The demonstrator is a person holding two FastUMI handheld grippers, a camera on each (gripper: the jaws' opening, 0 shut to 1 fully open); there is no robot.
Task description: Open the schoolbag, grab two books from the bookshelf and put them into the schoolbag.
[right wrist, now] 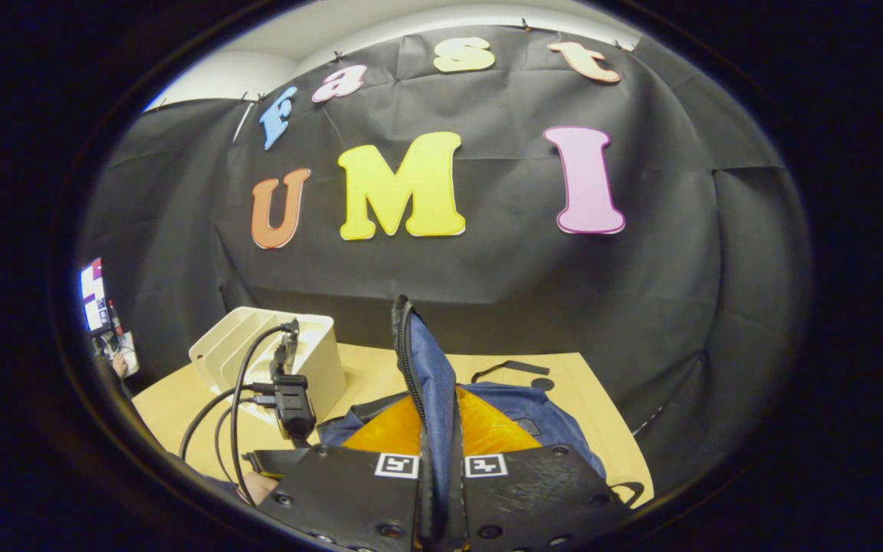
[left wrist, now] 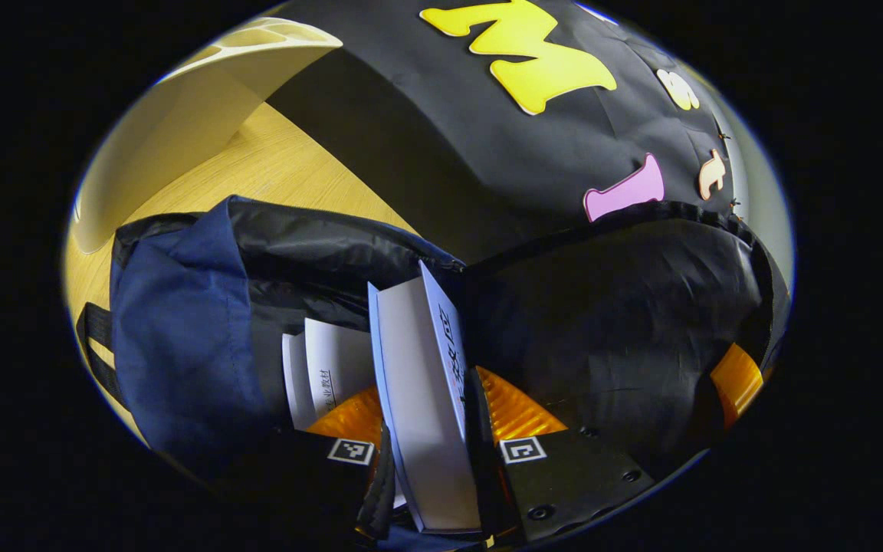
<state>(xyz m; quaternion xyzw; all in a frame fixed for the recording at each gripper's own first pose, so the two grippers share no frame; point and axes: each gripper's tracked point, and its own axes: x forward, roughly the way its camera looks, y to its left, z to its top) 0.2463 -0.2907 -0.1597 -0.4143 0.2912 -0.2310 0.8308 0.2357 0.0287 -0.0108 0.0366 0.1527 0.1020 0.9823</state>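
Observation:
In the left gripper view I look down into the open navy schoolbag (left wrist: 181, 322) with its black lining. My left gripper (left wrist: 434, 410) is shut on a thick book (left wrist: 422, 383) with white pages and a pale cover, held upright in the bag's mouth. A second book (left wrist: 326, 372) stands inside the bag to the left of it. In the right gripper view my right gripper (right wrist: 439, 418) is shut on the bag's blue zippered edge (right wrist: 425, 360) and holds it up. The left gripper (right wrist: 290, 402), with its cables, shows to the left, over the schoolbag (right wrist: 545, 418).
The white bookshelf (right wrist: 273, 345) stands on the wooden table (right wrist: 181, 414) behind and left of the bag, and it also shows as the bookshelf (left wrist: 204, 115) at the upper left. A black strap (right wrist: 507, 369) lies on the table behind the bag. A hand (right wrist: 257, 484) shows at the lower left.

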